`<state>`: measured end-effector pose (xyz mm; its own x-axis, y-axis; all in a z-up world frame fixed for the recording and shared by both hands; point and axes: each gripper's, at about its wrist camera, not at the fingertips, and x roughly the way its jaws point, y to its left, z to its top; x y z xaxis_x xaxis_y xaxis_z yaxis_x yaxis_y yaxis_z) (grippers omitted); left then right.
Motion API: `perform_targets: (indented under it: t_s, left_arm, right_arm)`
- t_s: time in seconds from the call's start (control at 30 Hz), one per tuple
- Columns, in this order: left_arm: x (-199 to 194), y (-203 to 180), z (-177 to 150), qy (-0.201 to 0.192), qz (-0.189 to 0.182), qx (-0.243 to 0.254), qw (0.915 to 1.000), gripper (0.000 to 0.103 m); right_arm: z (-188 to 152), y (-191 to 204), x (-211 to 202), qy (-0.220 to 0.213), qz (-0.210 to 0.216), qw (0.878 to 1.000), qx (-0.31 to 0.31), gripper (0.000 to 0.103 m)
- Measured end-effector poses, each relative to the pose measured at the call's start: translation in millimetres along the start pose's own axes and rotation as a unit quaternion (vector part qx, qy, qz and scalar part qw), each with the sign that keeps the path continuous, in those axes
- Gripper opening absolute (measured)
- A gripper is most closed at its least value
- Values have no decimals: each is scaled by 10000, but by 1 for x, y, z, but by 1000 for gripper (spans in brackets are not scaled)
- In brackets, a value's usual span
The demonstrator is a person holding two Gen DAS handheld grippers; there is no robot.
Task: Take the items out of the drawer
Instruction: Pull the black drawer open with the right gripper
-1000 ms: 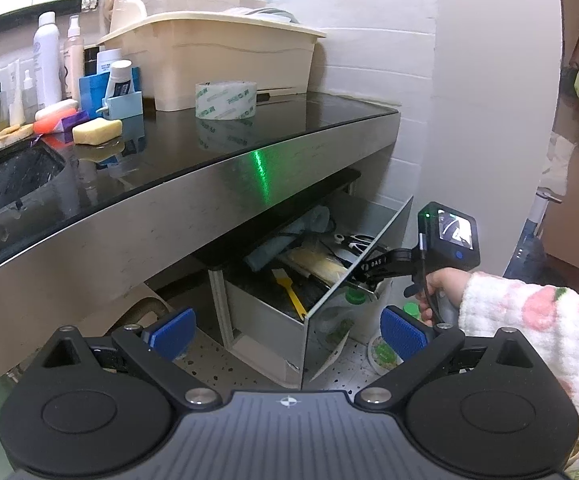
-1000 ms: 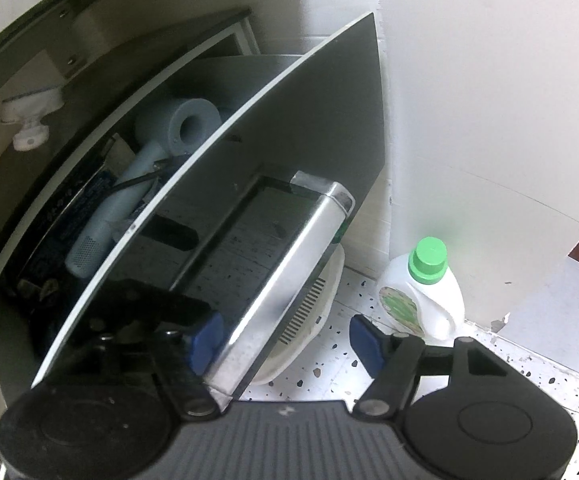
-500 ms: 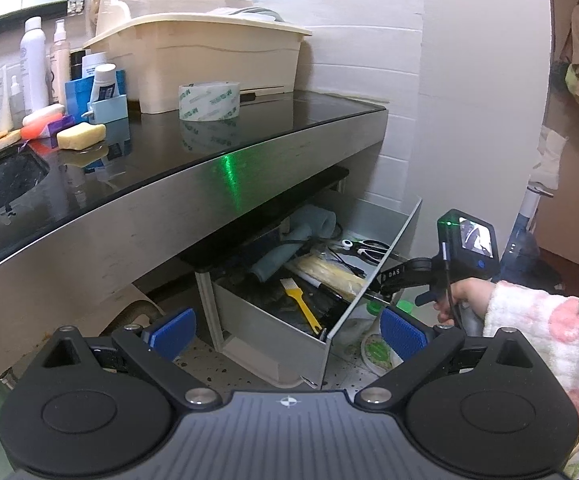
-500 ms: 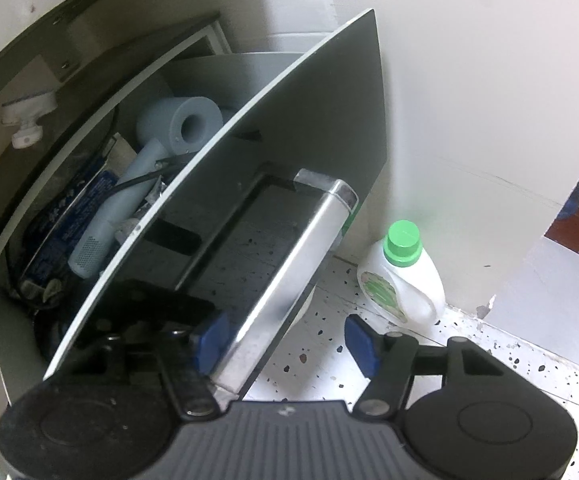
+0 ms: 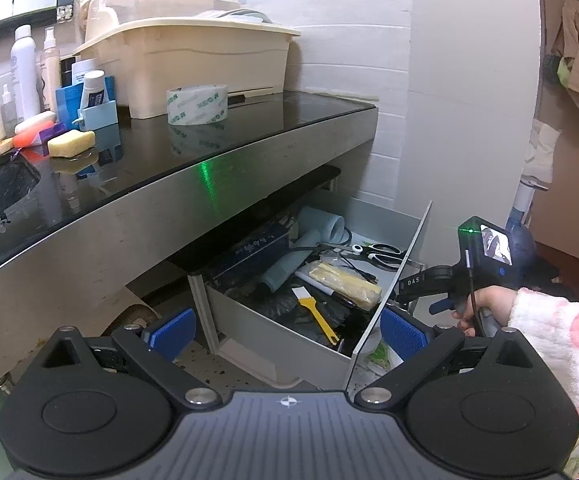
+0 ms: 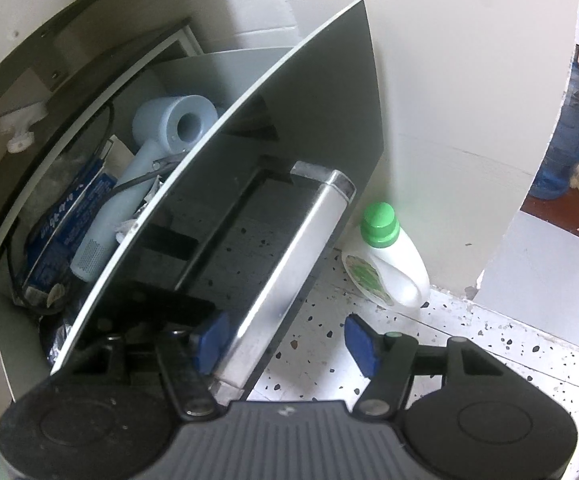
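The drawer (image 5: pixel 273 332) under the counter stands pulled far out. It holds a yellow-handled brush (image 5: pixel 316 316), black scissors (image 5: pixel 385 254), a pale blue hair dryer (image 5: pixel 317 240), a blue packet (image 5: pixel 249 252) and a yellow sponge pack (image 5: pixel 345 280). My right gripper (image 6: pixel 285 340) is open, its left finger hooked behind the silver drawer handle (image 6: pixel 289 276); the handle lies between the fingers. It also shows in the left wrist view (image 5: pixel 417 284). My left gripper (image 5: pixel 287 330) is open and empty, held back in front of the drawer.
The black counter (image 5: pixel 249 124) above carries a tape roll (image 5: pixel 197 104), a beige bin (image 5: pixel 205 60), soap (image 5: pixel 70 143) and bottles. A white detergent bottle (image 6: pixel 389 260) with a green cap stands on the speckled floor by the white wall, right of the drawer.
The drawer has slid further out, drawn by my right gripper at its handle. More of its contents show. My left gripper has stayed open and has drawn back slightly.
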<state>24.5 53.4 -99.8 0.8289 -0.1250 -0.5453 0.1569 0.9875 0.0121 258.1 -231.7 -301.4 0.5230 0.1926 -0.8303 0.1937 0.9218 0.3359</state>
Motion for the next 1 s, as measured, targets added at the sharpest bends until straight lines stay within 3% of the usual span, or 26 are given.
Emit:
perform_targets:
  t_s: [0.87, 1.0]
  left_arm:
    - [4, 4, -2, 55, 1, -26, 10000, 100]
    - [3, 5, -4, 35, -19, -50, 10000, 100]
  right_arm:
    - [-13, -22, -17, 111, -4, 9999, 20, 63]
    - [-11, -17, -20, 98, 16, 9998, -149, 54]
